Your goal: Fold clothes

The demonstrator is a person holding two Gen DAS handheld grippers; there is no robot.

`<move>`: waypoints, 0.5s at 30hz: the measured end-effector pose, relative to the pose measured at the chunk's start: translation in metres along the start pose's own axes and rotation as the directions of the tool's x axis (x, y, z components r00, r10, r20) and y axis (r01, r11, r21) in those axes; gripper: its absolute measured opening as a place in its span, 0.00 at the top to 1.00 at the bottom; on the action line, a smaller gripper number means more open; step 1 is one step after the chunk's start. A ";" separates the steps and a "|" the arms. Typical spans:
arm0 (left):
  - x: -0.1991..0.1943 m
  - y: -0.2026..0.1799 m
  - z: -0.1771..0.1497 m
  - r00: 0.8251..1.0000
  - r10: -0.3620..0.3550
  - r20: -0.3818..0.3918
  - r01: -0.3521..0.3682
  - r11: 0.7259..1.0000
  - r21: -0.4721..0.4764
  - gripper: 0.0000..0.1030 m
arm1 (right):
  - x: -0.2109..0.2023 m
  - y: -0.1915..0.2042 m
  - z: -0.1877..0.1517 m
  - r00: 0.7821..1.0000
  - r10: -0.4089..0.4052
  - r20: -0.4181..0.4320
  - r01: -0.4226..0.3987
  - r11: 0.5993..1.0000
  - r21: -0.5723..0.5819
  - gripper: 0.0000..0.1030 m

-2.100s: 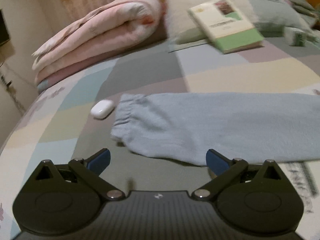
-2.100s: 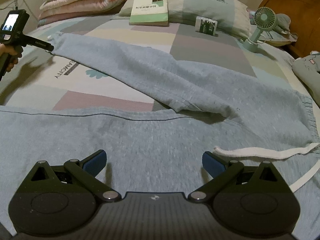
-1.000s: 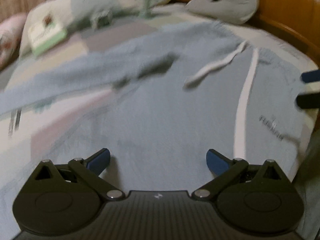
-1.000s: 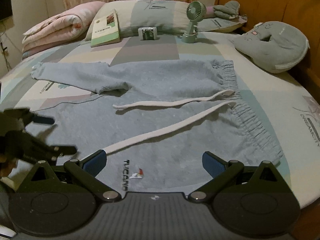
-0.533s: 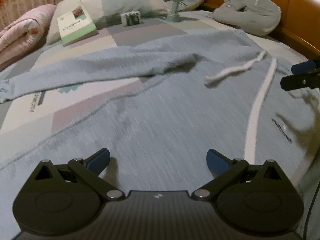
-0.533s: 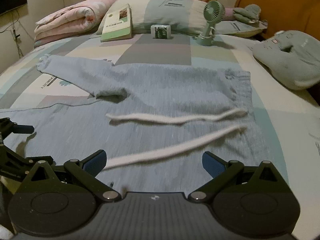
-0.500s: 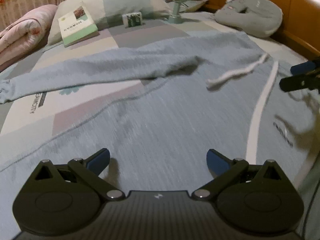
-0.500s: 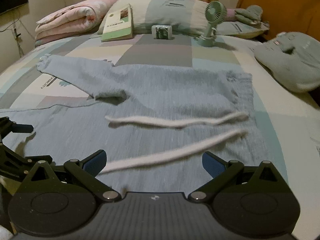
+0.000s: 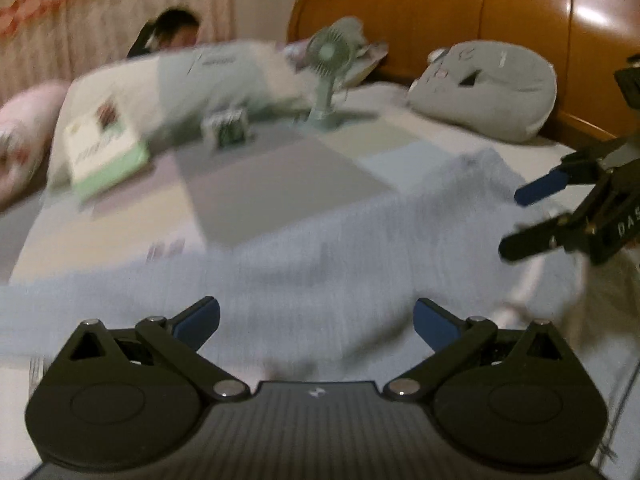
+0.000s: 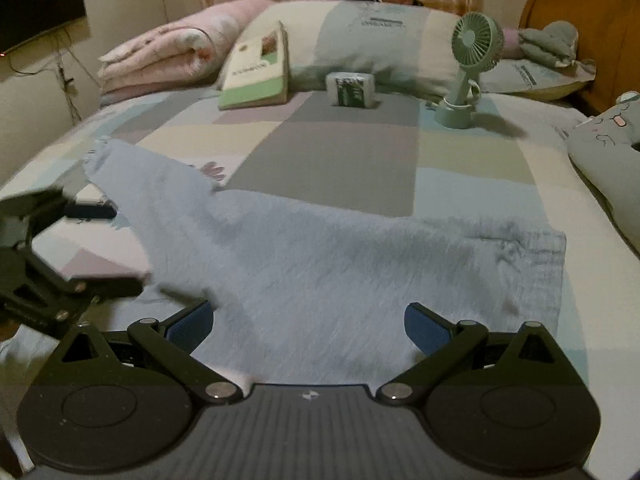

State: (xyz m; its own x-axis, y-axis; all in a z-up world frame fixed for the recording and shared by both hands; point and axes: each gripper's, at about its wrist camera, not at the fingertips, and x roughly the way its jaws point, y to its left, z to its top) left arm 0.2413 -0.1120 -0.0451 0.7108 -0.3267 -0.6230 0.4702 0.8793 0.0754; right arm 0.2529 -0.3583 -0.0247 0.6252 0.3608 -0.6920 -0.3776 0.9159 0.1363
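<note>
Both views swung toward 12 o'clock pillows; left gripper (image 9: 316, 322) and right gripper (image 10: 308, 322) spread, empty, over sweatpants (image 10: 340, 256).

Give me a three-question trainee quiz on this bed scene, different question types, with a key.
1. True or false: the left gripper is shut on the blue sweatpants.
2. Multiple choice: what stands just right of the small green-and-white pack in the right wrist view? A) a mug B) the green desk fan C) a lamp
3. Fill in: the book leans against the ______.

Key
1. False; both the left gripper and the right gripper are open, holding nothing.
2. B.
3. Pillow.
</note>
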 end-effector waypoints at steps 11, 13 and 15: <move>0.070 0.046 0.018 0.995 0.097 -0.014 -0.098 0.994 -0.055 0.01 | 0.086 -0.030 0.083 0.973 -0.203 -0.110 0.203 0.979 -0.009 0.00; 0.073 0.054 0.011 0.997 0.061 -0.039 -0.064 0.994 -0.088 0.01 | 0.109 -0.036 0.091 0.958 -0.235 -0.166 0.238 0.971 -0.004 0.00; 0.073 0.056 0.008 0.996 0.068 -0.051 -0.072 0.994 -0.079 0.01 | 0.126 -0.036 0.095 0.951 -0.226 -0.210 0.227 0.974 -0.017 0.00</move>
State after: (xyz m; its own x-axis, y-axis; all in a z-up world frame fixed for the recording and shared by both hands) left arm 0.3239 -0.0897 -0.0804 0.7136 -0.2478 -0.6553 0.3746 0.9254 0.0580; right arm 0.4103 -0.3290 -0.0491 0.5369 0.0998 -0.8377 -0.2372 0.9708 -0.0363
